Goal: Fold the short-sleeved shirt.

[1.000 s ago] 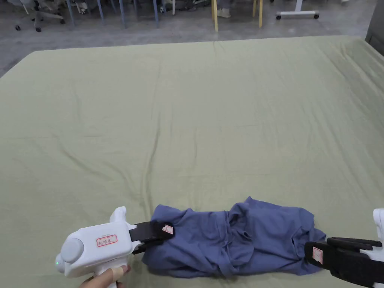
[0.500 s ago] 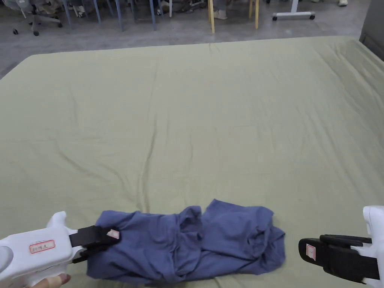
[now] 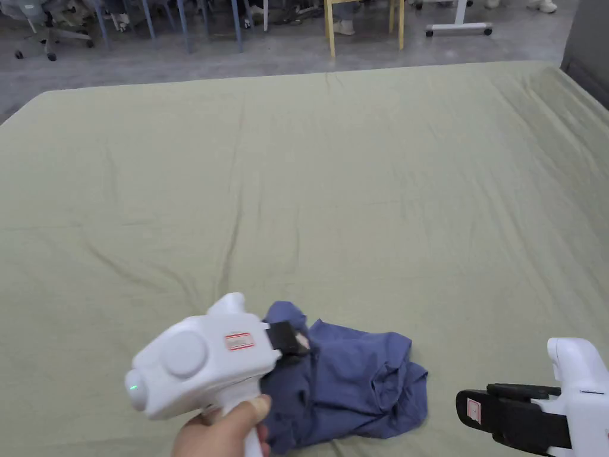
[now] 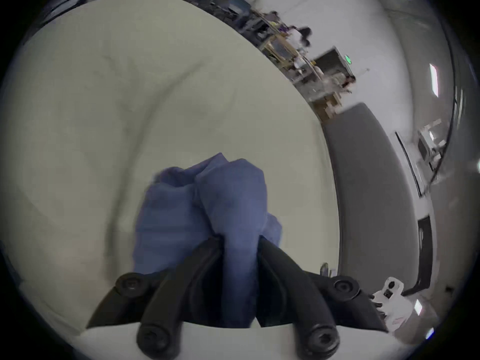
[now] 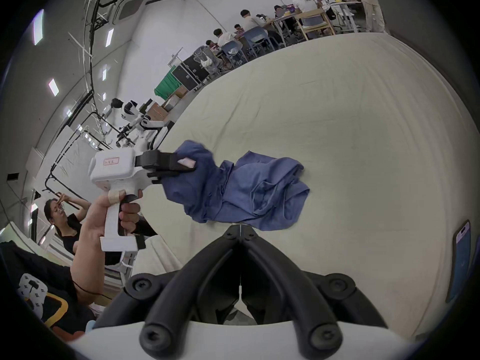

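Observation:
A crumpled blue short-sleeved shirt (image 3: 357,387) lies bunched near the front edge of the green-covered bed (image 3: 333,178). My left gripper (image 3: 294,344) is shut on one end of it and holds that end lifted above the heap. In the left gripper view the blue cloth (image 4: 233,199) runs up between the two black jaws of the left gripper (image 4: 240,238). My right gripper (image 3: 468,410) hangs to the right of the shirt, apart from it. In the right gripper view its jaws (image 5: 241,232) meet with nothing between them, just short of the shirt (image 5: 257,191), and the left gripper (image 5: 185,167) pinches the cloth's left end.
The wrinkled bed sheet stretches wide beyond and to both sides of the shirt. A dark phone (image 5: 461,259) lies on the bed at the right. Chairs and table legs (image 3: 333,24) stand on the grey floor past the far edge, where several people sit.
The right gripper, at the shirt's right end a second ago, now stands apart from it. The left gripper dragged its end left, then lifted it rightward, bunching the shirt.

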Available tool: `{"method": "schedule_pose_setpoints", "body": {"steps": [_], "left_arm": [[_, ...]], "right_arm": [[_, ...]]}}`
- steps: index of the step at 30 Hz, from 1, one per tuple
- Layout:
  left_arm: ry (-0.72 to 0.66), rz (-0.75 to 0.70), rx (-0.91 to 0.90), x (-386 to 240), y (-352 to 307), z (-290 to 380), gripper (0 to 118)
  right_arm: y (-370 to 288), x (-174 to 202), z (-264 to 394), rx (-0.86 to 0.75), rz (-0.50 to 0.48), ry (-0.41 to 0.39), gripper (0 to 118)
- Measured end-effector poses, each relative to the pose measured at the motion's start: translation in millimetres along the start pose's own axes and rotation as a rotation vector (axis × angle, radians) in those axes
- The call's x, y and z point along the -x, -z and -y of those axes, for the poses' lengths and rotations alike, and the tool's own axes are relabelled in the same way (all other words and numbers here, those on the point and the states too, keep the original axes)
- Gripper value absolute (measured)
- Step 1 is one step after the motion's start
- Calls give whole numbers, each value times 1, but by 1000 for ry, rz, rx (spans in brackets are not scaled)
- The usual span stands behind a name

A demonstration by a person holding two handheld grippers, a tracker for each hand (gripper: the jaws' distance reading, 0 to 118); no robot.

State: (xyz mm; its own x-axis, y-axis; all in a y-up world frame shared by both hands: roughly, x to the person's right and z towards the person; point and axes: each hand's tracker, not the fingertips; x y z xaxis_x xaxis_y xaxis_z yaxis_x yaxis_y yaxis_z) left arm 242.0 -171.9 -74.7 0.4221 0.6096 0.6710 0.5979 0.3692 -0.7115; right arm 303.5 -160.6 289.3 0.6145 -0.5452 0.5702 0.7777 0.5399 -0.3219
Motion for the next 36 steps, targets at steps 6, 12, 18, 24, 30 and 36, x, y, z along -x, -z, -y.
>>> {"method": "schedule_pose_setpoints", "body": {"steps": [6, 12, 18, 24, 30, 36], "left_arm": [[149, -161, 102, -43, 88, 31, 7], [215, -56, 81, -44, 110, 53, 46], [67, 352, 36, -49, 31, 39, 102], [287, -90, -80, -32, 7, 26, 0], [397, -126, 142, -49, 86, 66, 0], [514, -117, 217, -96, 156, 108, 0]], "right_arm": [[-12, -11, 2, -2, 26, 4, 2], [-15, -26, 3, -4, 44, 40, 2], [-11, -26, 5, 7, 27, 27, 2], [-10, -31, 4, -14, 12, 36, 2], [-20, -37, 7, -44, 35, 71, 2], [-47, -44, 13, -58, 105, 85, 2]]}}
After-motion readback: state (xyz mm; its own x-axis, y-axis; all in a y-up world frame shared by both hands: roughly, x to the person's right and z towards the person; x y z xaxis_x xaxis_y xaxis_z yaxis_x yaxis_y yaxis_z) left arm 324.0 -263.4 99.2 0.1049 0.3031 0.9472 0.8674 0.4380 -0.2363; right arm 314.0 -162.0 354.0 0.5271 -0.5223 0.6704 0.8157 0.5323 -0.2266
